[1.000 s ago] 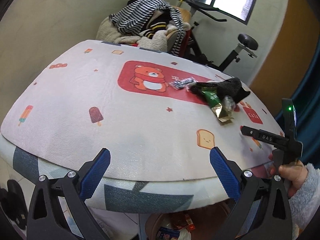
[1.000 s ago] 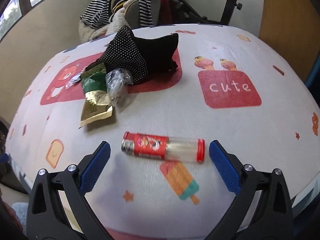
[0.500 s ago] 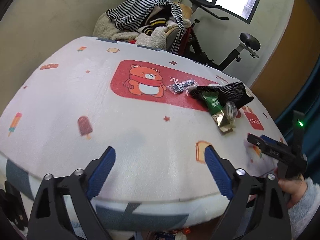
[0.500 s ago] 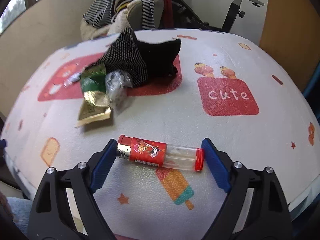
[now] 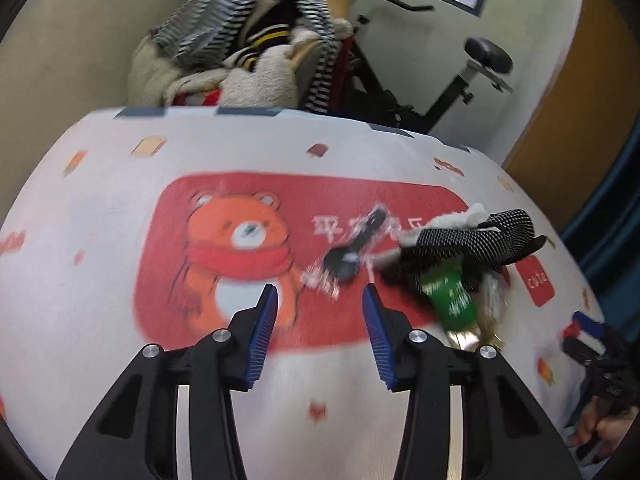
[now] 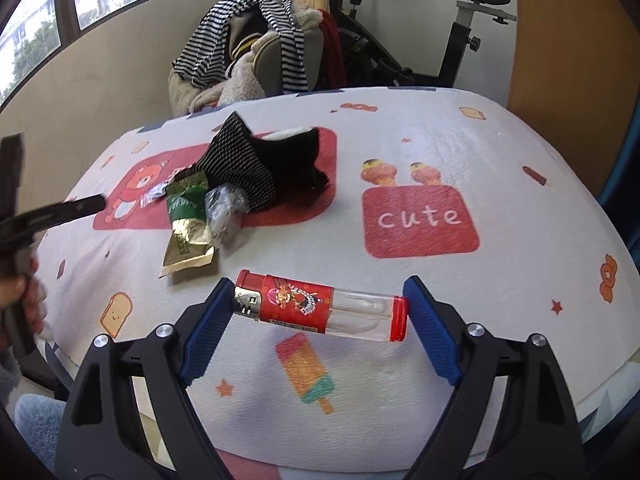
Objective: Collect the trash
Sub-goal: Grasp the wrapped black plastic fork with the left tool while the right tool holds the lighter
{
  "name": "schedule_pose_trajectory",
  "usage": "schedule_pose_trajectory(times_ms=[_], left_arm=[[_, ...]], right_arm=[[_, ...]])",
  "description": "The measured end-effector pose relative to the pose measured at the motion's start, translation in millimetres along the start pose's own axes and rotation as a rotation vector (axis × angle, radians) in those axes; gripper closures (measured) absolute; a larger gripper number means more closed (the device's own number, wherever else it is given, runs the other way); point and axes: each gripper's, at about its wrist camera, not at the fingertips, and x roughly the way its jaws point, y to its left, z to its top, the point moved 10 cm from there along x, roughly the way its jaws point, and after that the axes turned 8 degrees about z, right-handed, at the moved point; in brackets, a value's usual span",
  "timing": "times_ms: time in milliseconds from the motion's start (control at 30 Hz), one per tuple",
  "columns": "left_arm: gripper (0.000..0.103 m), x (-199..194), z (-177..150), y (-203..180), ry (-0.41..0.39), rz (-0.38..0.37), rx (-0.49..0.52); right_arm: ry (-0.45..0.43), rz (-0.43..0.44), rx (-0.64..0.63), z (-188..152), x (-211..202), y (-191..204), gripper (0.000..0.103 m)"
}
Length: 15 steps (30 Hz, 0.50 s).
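A red and clear lighter [image 6: 320, 306] lies lengthwise between the pads of my right gripper [image 6: 318, 312], which touch both of its ends. My left gripper [image 5: 318, 312] is open over the red bear patch, just short of a small clear wrapper with a dark piece in it [image 5: 352, 254]. A green and gold snack wrapper [image 6: 186, 226] and a crumpled clear wrapper [image 6: 222, 210] lie beside a black dotted cloth [image 6: 256, 164]. In the left wrist view the green wrapper [image 5: 452, 294] sits under the cloth [image 5: 472, 242].
The round table carries a white mat [image 6: 440, 140] with cartoon prints and a red "cute" patch [image 6: 420, 218]. A chair heaped with striped clothes [image 6: 248, 60] and an exercise bike [image 6: 460, 28] stand behind the table. The left gripper's arm [image 6: 52, 212] enters the right wrist view at the left.
My left gripper moved forward over the table towards the small wrapper and its jaws narrowed. My right gripper closed in until its pads met the lighter's ends.
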Motion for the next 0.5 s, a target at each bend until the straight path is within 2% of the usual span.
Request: schedule_pose_trajectory(times_ms=[133,300,500], left_arm=[[0.060,24,21,-22,0.001,0.025,0.152],[0.060,55,40,-40,0.055,0.026,0.220],[0.060,89,32,-49,0.144,0.062,0.297]], right_arm=[[-0.014,0.009,0.008,5,-5,-8,0.018],[-0.025,0.016,0.022,10,-9,-19,0.018],[-0.033,-0.002,0.002,12,-11,-23,0.018]])
